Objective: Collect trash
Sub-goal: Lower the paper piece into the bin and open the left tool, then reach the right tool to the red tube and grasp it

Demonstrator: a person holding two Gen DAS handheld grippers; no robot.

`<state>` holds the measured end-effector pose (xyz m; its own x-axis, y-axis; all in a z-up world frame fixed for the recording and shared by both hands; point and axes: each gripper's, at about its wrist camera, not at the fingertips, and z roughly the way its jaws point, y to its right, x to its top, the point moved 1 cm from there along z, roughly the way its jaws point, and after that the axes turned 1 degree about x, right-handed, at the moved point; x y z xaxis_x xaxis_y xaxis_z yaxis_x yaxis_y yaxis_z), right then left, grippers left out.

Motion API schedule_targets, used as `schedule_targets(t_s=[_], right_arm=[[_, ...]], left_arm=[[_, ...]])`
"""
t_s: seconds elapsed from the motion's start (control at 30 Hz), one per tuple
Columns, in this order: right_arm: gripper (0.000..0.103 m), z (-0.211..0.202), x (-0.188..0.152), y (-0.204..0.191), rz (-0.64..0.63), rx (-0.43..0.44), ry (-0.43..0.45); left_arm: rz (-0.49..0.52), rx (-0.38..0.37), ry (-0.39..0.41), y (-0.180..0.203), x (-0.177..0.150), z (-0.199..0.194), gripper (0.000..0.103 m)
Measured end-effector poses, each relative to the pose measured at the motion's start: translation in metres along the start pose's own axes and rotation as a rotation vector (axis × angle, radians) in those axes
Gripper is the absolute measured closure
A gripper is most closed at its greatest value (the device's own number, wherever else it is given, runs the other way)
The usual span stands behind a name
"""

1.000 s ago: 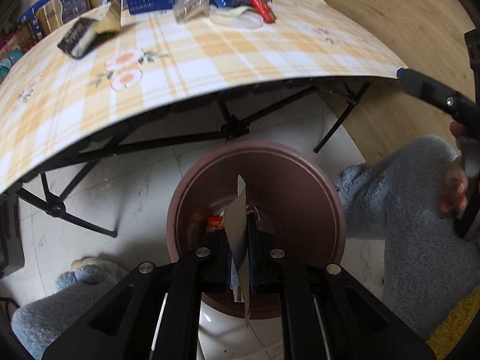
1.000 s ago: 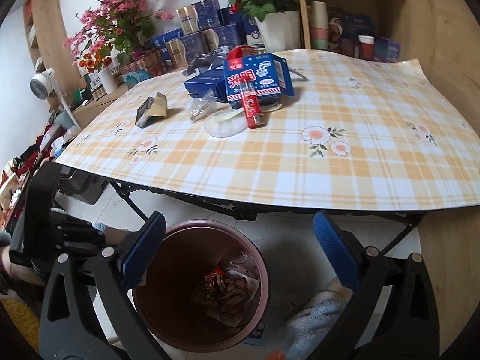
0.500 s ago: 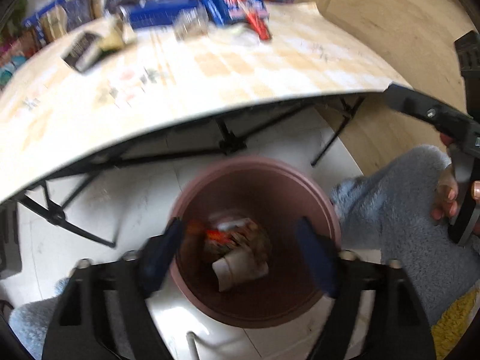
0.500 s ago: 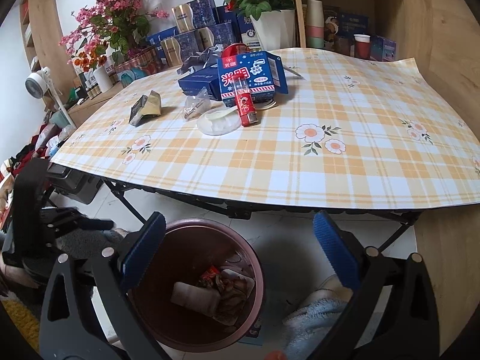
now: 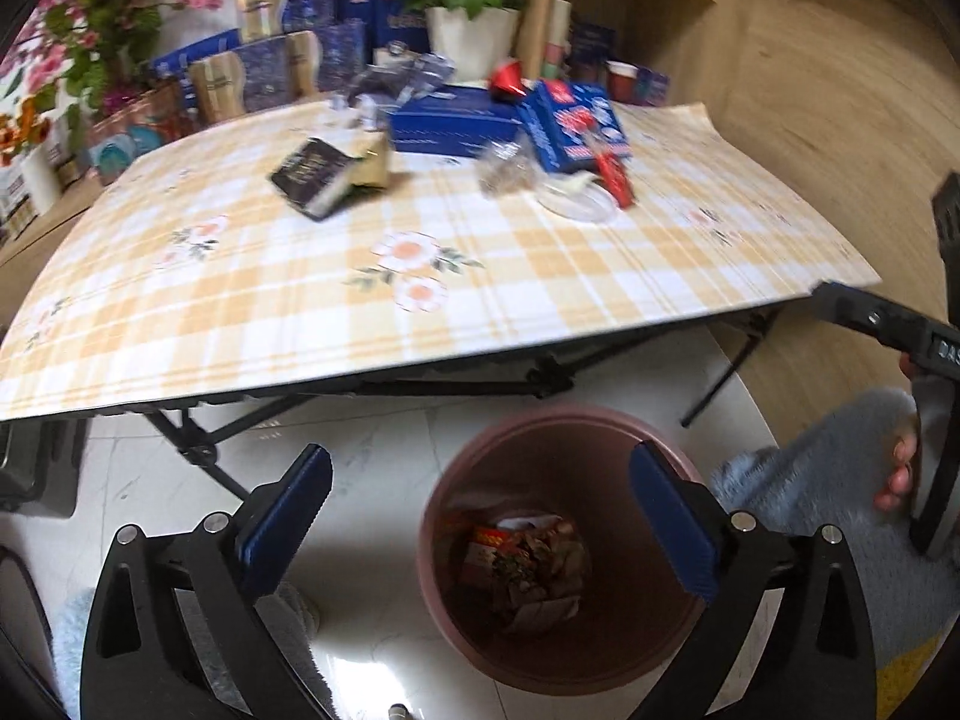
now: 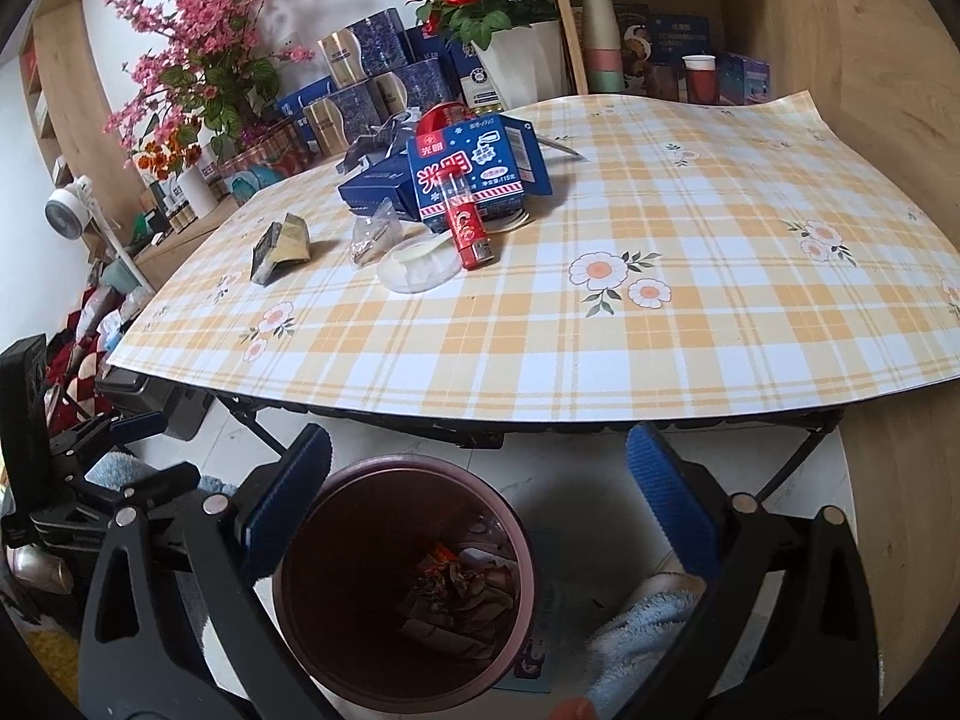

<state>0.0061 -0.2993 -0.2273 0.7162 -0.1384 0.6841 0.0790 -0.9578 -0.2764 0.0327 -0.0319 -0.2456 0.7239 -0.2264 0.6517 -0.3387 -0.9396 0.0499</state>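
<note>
**A:** Bin (image 5: 558, 546) sits on the floor just in front of the table (image 5: 336, 300), crumpled wrappers (image 5: 528, 564) in its bottom. My left gripper (image 5: 480, 516) has just been opening; its jaws stand wide with nothing between them.

**B:** And the right gripper (image 6: 474, 492)?

**A:** Spread too, empty, above the same bin.

**B:** What differs between the views?

**A:** The left view catches a hand (image 5: 900, 468) on the right tool's handle and a grey fleecy sleeve (image 5: 828, 480). The right view shows the left tool's frame at its left edge, plus a sharp look at the tabletop trash.

**B:** Which way does that lie?

**A:** The red tube (image 6: 465, 219) lies flat, its long axis running from the blue carton (image 6: 480, 171) toward my edge, beside a clear lid (image 6: 417, 267). A dark packet (image 6: 279, 243) lies apart to the left.
</note>
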Motion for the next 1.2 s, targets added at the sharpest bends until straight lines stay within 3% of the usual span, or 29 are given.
schedule_targets(t_s=[0.33, 0.73, 0.87, 1.0, 1.2], right_arm=[[0.006, -0.007, 0.027, -0.004, -0.049, -0.003, 0.020], [0.006, 0.008, 0.058, -0.002, -0.074, 0.015, -0.007], [0.006, 0.020, 0.064, -0.004, -0.114, -0.056, -0.034], [0.006, 0.035, 0.071, 0.005, -0.096, -0.085, -0.072], [0.006, 0.053, 0.085, 0.010, -0.118, -0.111, -0.060]], left_arm=[[0.028, 0.090, 0.061, -0.016, 0.018, -0.017, 0.006], [-0.015, 0.069, 0.176, -0.051, 0.062, -0.041, 0.006], [-0.059, 0.049, 0.192, -0.067, 0.075, -0.041, 0.006], [-0.094, 0.054, 0.215, -0.080, 0.083, -0.039, 0.006], [-0.117, 0.086, 0.188, -0.092, 0.091, -0.024, 0.006]])
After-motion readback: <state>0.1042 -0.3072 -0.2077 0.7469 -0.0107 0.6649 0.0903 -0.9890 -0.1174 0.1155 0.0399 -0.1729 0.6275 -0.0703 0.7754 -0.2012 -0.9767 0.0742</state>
